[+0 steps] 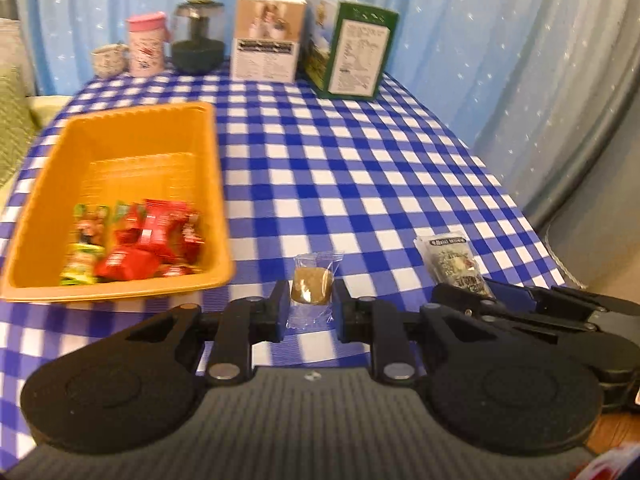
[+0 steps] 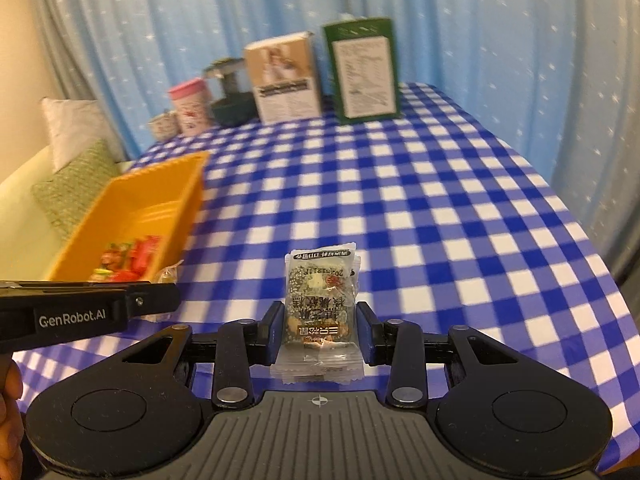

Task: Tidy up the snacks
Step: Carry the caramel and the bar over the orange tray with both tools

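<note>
My left gripper (image 1: 310, 304) is shut on a small clear packet with a brown biscuit (image 1: 311, 285), held above the checked cloth just right of the orange bin (image 1: 218, 184). The bin holds several red and green snack packets (image 1: 136, 240) at its near end. My right gripper (image 2: 320, 326) is shut on a dark speckled snack packet (image 2: 320, 300), printed in white and standing up between the blue pads. That packet (image 1: 454, 264) and the right gripper also show at the right of the left wrist view. The bin (image 2: 192, 184) lies to the left in the right wrist view.
At the table's far edge stand a tan box (image 1: 266, 36), a green box (image 1: 354, 50), a dark glass jar (image 1: 198, 36), a pink tumbler (image 1: 145, 44) and a small cup (image 1: 108, 60). Blue curtain hangs behind. A sofa with cushions (image 2: 72, 184) sits left of the table.
</note>
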{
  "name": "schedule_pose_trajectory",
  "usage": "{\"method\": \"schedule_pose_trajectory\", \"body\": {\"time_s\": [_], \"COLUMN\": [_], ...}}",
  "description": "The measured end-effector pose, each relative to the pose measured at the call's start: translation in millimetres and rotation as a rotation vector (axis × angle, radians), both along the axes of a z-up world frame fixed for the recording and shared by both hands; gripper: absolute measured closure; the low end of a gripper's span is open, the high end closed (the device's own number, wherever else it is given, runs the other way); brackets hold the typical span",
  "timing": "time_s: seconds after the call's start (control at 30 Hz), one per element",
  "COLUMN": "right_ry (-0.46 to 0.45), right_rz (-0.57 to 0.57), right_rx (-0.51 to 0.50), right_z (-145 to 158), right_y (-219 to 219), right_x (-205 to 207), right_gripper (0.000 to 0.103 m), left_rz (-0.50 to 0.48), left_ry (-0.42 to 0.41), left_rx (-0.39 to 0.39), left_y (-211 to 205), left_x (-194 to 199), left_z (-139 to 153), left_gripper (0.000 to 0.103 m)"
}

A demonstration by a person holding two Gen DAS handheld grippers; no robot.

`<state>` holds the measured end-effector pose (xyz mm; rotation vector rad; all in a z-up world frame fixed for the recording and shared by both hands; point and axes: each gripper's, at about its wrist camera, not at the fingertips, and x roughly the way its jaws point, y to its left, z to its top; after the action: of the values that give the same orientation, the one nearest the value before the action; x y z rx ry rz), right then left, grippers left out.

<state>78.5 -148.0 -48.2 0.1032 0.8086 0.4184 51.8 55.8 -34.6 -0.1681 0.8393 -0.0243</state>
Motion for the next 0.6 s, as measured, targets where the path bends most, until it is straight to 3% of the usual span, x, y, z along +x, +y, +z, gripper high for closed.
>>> {"method": "schedule_pose_trajectory", "body": {"time_s": [0.6], "right_ry": [-0.071], "right_rz": [0.203], "right_rx": [0.008], "right_z": [33], "right_y": [100], "right_x": [-27], "right_gripper": [0.065], "left_rz": [0.171], "left_ry": [-0.051], "left_rx": [0.001], "left_y": [86], "left_x": [-52], "left_z": [31], "left_gripper": [0.083]}}
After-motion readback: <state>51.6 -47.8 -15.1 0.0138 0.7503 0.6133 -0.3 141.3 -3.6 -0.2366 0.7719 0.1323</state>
